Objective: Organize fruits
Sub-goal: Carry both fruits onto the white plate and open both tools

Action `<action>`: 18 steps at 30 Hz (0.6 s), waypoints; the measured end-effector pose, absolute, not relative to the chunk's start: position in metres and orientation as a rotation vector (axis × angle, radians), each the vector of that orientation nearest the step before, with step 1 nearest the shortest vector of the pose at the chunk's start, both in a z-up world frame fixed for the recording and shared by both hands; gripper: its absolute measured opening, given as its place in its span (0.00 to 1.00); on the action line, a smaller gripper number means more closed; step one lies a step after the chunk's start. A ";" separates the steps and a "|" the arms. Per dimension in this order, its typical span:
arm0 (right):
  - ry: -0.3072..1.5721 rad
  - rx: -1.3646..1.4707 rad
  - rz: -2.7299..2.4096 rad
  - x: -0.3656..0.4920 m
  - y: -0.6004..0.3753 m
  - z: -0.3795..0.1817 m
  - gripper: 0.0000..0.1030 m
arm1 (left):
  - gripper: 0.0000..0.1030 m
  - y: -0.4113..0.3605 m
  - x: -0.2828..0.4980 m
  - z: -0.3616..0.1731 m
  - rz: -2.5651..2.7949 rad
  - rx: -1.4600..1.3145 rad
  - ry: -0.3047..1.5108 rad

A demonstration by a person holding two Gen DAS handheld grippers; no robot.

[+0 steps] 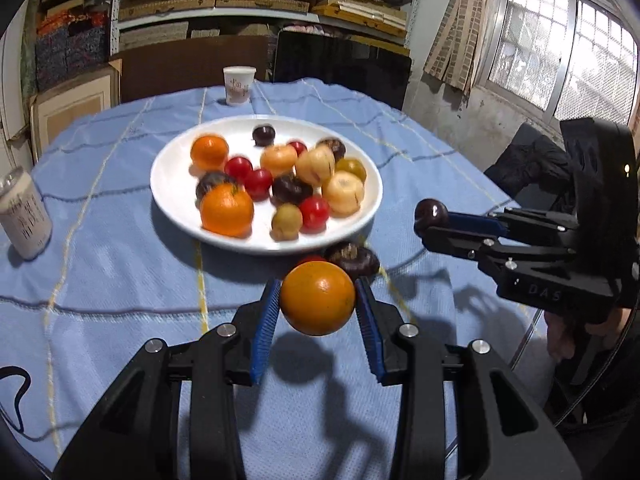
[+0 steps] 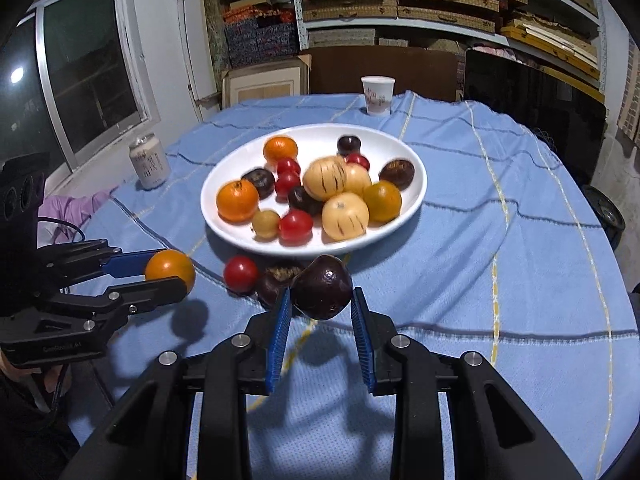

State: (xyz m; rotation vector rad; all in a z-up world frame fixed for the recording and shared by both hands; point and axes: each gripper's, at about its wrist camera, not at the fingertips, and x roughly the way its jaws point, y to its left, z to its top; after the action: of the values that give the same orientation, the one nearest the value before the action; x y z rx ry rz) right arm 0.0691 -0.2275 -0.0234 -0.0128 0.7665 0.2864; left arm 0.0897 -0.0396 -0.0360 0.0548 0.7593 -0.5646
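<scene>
Tablecloth (image 1: 120, 280): I see a light blue woven cloth with thin yellow and dark grid lines, slightly rumpled at the far edge.
Plate (image 1: 172, 184): white, glossy, round and shallow, heaped with smooth oranges, red tomatoes, pale yellow streaked fruits and dark purple ones.
Left gripper (image 1: 317, 300): my black frame with ribbed blue pads is clamped on an orange (image 1: 317, 298), round and finely dimpled, held clear of the cloth just in front of the plate's near rim.
Right gripper (image 2: 322, 300): closed tight around a dark purple fruit (image 2: 323, 286), glossy and slightly lumpy, lifted above the cloth.
Loose fruit: one red tomato (image 2: 240, 274) and one wrinkled dark fruit (image 2: 276, 280) lie on the cloth beside the plate's near rim, just beyond my right pads.
Cups: a white paper cup (image 1: 239, 85) stands behind the plate.
</scene>
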 end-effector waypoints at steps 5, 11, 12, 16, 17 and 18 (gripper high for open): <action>0.711 -0.001 0.314 0.087 -0.225 0.006 0.30 | 0.36 -0.038 0.109 0.002 -0.543 0.057 0.694; 0.691 0.001 0.327 0.136 -0.217 0.026 0.30 | 0.36 -0.044 0.164 0.009 -0.489 0.050 0.721; 0.698 0.003 0.323 0.150 -0.215 0.027 0.30 | 0.36 -0.044 0.172 0.007 -0.480 0.047 0.733; 0.736 0.005 0.328 0.192 -0.207 0.020 0.30 | 0.36 -0.050 0.207 -0.008 -0.458 0.038 0.786; 0.755 0.001 0.329 0.204 -0.203 0.015 0.30 | 0.36 -0.053 0.215 -0.013 -0.454 0.045 0.798; 0.765 0.004 0.334 0.210 -0.202 0.011 0.30 | 0.36 -0.055 0.220 -0.017 -0.450 0.049 0.808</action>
State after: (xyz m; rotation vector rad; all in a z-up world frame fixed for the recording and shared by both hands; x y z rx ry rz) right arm 0.2097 -0.2018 0.0110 0.0043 0.7653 0.3340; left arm 0.2196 -0.0547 -0.0170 0.0490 0.8075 -0.4497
